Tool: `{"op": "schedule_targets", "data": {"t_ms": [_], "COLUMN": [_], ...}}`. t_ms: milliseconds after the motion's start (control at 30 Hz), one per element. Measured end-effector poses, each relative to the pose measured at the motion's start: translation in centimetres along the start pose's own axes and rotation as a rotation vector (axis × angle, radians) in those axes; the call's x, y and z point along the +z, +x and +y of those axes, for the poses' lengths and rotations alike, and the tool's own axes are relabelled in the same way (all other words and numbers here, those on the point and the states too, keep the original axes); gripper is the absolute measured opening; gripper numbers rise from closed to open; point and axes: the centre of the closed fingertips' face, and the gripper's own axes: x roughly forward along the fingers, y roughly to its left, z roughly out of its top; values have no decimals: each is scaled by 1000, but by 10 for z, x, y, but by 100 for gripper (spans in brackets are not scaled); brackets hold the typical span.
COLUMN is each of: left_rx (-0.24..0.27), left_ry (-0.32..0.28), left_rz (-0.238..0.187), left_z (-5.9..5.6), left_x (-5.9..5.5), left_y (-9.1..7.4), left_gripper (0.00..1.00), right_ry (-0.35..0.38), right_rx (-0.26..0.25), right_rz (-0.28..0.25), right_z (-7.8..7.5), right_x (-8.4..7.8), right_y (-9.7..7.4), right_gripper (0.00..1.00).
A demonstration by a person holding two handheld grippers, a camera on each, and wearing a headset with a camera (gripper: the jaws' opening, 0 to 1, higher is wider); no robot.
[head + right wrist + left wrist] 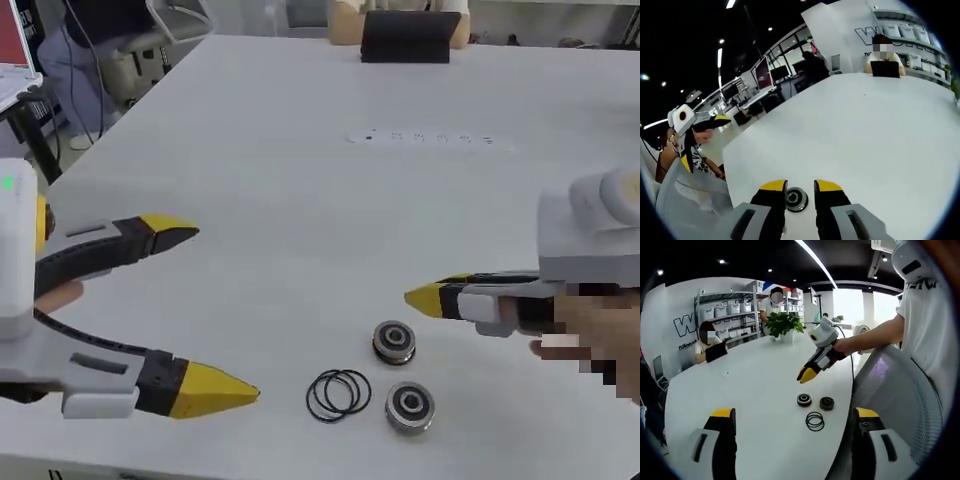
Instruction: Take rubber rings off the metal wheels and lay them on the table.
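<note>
Two metal wheels (393, 340) (409, 407) lie near the front edge of the white table (300, 200), with a small pile of loose black rubber rings (338, 393) just to their left. My left gripper (220, 315) hovers wide open and empty, to the left of the rings. My right gripper (415, 297) comes in from the right, its yellow tips just above and behind the farther wheel. In the right gripper view its jaws (800, 186) stand a narrow gap apart, and that wheel (796, 198) shows beyond the gap, not gripped.
A white power strip (430, 137) lies mid-table, and a black laptop (405, 40) stands at the far edge with a person behind it. A mesh chair (890, 385) is close to the table's near edge. A potted plant (783, 322) stands at the table's end.
</note>
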Motion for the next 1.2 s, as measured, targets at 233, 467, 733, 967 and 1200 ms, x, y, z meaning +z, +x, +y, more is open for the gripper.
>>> {"op": "schedule_targets", "data": {"t_ms": [233, 467, 733, 967, 1200], "left_rx": [-22, -56, -119, -182, -233], "left_ry": [65, 106, 157, 171, 178], "left_rz": [-19, -34, -74, -100, -107], "left_z": [8, 13, 4, -7, -21], "left_x": [26, 49, 75, 82, 77], "left_y": [5, 21, 52, 80, 105], "left_gripper": [95, 95, 88, 83, 71], "right_ry": [-19, -55, -119, -124, -145], "right_rx": [-35, -24, -4, 9, 40], "right_rz": [50, 93, 161, 159, 155], "right_z": [-13, -18, -21, -21, -15], "right_x": [-13, -27, -47, -49, -51], "right_y": [-2, -1, -2, -3, -1], "right_gripper": [19, 21, 21, 22, 24]}}
